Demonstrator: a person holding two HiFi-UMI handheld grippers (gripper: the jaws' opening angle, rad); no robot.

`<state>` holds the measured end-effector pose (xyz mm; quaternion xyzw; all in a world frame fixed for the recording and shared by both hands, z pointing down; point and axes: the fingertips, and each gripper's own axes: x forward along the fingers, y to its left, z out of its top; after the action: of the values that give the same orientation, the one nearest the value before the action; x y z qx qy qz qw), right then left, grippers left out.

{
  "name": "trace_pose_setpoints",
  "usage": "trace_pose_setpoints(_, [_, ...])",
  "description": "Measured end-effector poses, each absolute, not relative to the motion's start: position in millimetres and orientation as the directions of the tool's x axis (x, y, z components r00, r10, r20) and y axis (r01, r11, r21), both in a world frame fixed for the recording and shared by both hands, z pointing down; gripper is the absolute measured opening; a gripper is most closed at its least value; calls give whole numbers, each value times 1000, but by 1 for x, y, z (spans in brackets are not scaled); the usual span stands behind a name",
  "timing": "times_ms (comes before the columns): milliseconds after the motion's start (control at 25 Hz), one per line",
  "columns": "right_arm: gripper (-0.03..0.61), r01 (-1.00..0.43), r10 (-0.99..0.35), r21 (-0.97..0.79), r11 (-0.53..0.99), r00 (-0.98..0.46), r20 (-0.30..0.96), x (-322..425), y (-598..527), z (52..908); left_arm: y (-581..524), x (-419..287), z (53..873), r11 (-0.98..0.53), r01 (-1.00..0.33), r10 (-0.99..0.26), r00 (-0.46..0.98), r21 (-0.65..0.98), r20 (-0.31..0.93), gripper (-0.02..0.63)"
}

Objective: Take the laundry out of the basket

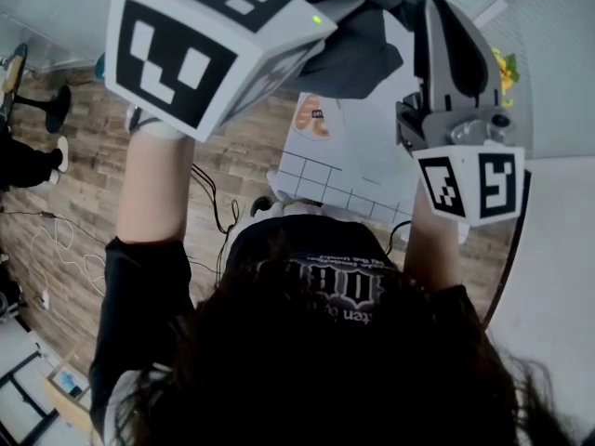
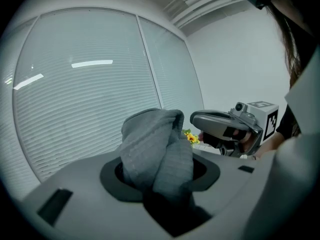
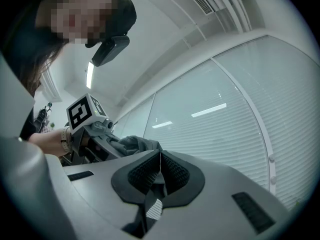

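Left tongs (image 2: pixel 159 176) clamp a bunched grey garment (image 2: pixel 150 139), its bulk hiding their tips; right tongs (image 3: pixel 159 156) pinched together, empty.

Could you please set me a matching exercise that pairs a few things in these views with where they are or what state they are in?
Things:
1. left tool
2. small yellow flowers
3. brown wooden plank floor
4. white slatted window blinds

Places or states:
A. under thin black cables
B. shut on a bunched grey ribbed cloth
C. peeking out just right of the cloth
D. filling the background behind the cloth

Pairs: 1-B; 2-C; 3-A; 4-D
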<state>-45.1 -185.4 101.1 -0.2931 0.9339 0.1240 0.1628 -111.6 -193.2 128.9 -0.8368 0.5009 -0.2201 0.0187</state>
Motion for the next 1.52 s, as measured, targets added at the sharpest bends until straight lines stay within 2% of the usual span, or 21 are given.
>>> trace_pose_setpoints(680, [28, -561, -493, 132, 817, -799, -344, -170, -139, 120, -140, -250, 155, -411, -881, -881, 317, -235, 351, 196])
trace_pose_setpoints(1520, [28, -590, -555, 86, 802, -791, -256, -218, -128, 187, -111, -295, 239, -346, -929, -899, 288, -134, 329, 196])
